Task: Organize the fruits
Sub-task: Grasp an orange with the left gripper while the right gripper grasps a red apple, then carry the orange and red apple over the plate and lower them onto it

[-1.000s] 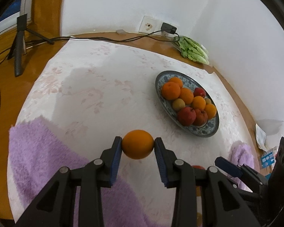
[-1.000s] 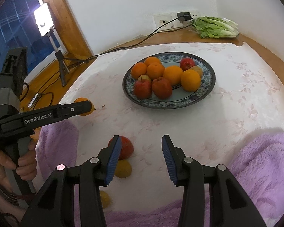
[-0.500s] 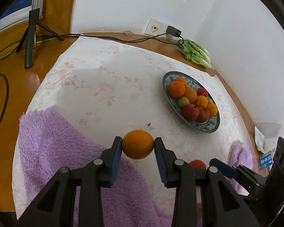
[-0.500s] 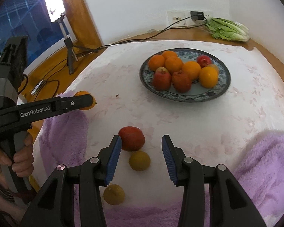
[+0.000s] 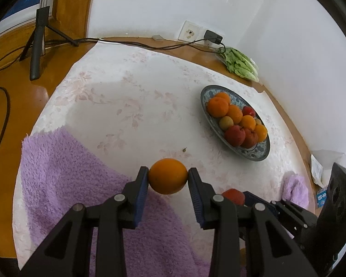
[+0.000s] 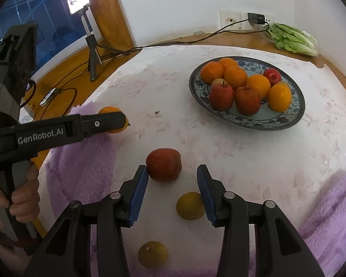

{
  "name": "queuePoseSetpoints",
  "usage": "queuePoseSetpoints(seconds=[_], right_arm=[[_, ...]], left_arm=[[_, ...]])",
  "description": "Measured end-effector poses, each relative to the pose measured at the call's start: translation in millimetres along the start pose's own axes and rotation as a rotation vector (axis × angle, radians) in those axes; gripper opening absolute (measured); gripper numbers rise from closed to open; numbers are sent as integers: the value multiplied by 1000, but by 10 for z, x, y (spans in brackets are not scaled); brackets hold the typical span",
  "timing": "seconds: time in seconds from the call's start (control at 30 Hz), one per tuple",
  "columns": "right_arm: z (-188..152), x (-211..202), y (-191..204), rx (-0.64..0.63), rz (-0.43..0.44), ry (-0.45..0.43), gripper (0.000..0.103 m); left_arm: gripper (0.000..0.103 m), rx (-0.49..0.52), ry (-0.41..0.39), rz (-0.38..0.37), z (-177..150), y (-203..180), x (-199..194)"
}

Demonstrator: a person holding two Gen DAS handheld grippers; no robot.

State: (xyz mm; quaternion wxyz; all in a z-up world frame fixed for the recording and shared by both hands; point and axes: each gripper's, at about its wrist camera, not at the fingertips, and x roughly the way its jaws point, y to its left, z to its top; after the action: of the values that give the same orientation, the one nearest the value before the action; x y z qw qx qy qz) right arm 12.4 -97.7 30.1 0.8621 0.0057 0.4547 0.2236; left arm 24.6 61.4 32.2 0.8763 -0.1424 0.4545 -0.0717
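My left gripper (image 5: 168, 180) is shut on an orange (image 5: 168, 176) and holds it above the table near the purple towel (image 5: 80, 184). It shows in the right wrist view (image 6: 117, 121) at the left. My right gripper (image 6: 172, 180) is open, just above a red apple (image 6: 163, 164) that lies on the cloth near its left finger. Two yellow-green citrus fruits (image 6: 190, 205) (image 6: 152, 254) lie below it. A blue patterned plate (image 6: 297, 113) holds several oranges and apples at the far right; it also shows in the left wrist view (image 5: 263, 154).
A white floral cloth (image 6: 173, 87) covers the table. A second purple towel (image 6: 329, 219) lies at the front right. Lettuce (image 6: 290, 38), a wall socket with charger and cable, and a tripod (image 6: 92, 53) with a light stand at the back.
Both grippers pulled back toward me, away from the plate. The red apple now lies at the right gripper's fingertips; the left gripper still holds the orange.
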Motion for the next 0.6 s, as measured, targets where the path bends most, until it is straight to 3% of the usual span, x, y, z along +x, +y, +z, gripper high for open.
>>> queuePoseSetpoints(seconds=[0.23, 0.6], right_arm=[[42, 65, 27, -18, 32, 0, 34], [41, -109, -124, 21, 42, -38, 33]], left_arm=[[36, 8, -2, 8, -15, -33, -10], [36, 39, -10, -4, 0, -183, -27]])
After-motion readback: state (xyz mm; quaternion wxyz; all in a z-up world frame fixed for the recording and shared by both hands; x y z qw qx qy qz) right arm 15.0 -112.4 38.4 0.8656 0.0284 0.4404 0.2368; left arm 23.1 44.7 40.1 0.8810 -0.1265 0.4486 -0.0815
